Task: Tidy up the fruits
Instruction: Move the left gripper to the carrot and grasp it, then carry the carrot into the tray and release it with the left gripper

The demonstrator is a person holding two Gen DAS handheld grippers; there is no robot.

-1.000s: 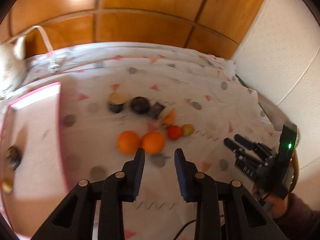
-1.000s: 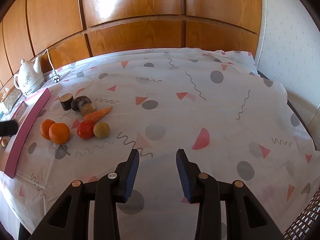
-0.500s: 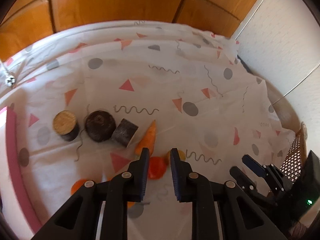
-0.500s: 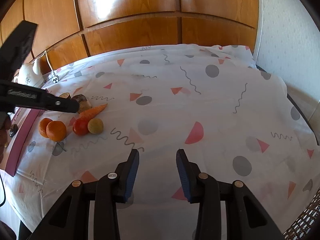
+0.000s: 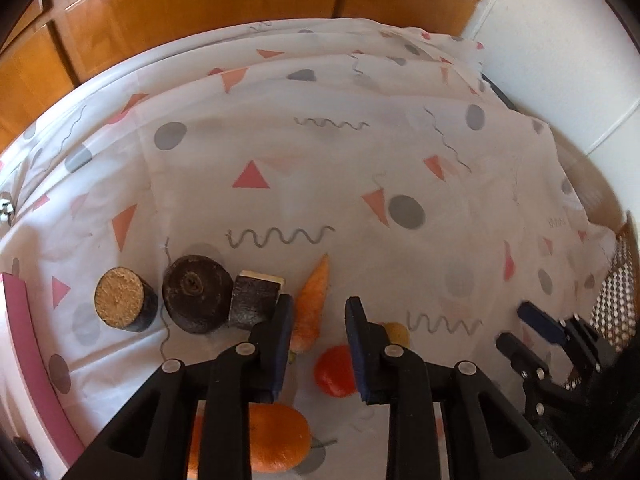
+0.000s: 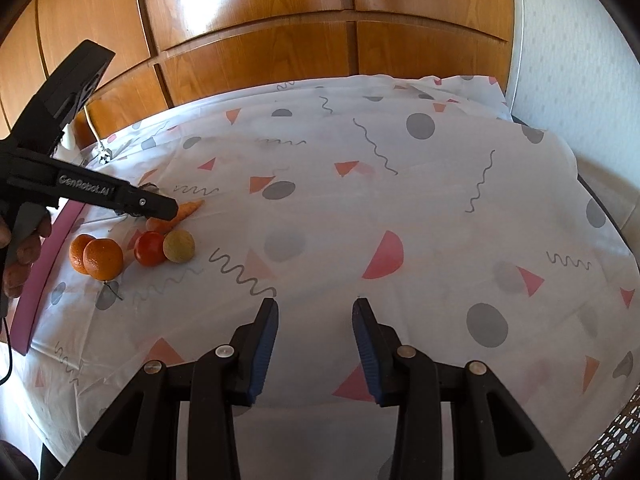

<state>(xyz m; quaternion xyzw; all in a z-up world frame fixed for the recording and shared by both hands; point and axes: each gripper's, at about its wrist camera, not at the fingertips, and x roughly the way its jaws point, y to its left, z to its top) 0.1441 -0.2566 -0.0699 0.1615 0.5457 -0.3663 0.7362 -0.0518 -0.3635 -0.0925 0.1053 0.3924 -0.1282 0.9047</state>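
1. Looking along the left gripper [image 5: 316, 330], its blue-padded jaws have just been opening a little and stand narrowly apart with nothing pressed between them, above a patterned white tablecloth [image 5: 320, 184].
2. An orange tapered carrot [image 5: 312, 304] lies just past the left pad; a red round tomato [image 5: 334, 370] and a yellowish round fruit [image 5: 398, 332] sit beside the right pad, and a large orange [image 5: 276, 438] lies nearest, under the gripper.
3. Three dark cylindrical log-like pieces [image 5: 196, 292] stand left of the carrot, near the cloth's left edge by a pink tray rim [image 5: 24, 340].
4. From the right wrist, the right gripper [image 6: 316, 340] hangs narrowly parted and empty over bare cloth, well apart from the fruit.
5. The left gripper's tip [image 6: 160, 208] is over the carrot [image 6: 188, 210], beside two oranges [image 6: 98, 258] near the left edge.
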